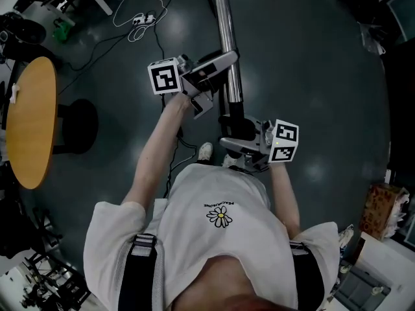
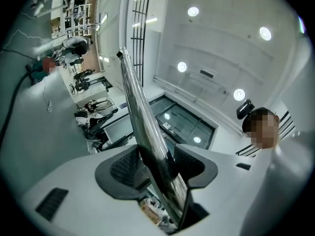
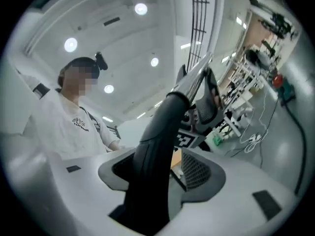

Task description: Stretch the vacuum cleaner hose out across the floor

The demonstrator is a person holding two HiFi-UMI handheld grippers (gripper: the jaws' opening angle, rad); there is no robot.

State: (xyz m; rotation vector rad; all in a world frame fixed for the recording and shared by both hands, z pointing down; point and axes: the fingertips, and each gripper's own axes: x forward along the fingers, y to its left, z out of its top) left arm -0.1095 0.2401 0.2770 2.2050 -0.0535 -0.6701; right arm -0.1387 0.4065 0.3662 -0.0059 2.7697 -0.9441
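Clamping the chrome tube (image 2: 140,117), the left hand-held gripper (image 2: 156,167) held it above the floor (image 1: 311,57). The right hand-held gripper (image 3: 162,168) sat loose around the hose's dark handle (image 3: 152,146), one pad clear. Better to squeeze fully before pulling.

Lab/workshop: dark glossy floor (image 1: 311,76), loose cables (image 1: 135,36) and power strip (image 1: 144,19) up-left of jaws of left gripper (image 1: 220,62), cluttered equipment racks (image 2: 74,14) far left, recessed ceiling lights (image 2: 193,11) above, round wooden table (image 1: 29,122).
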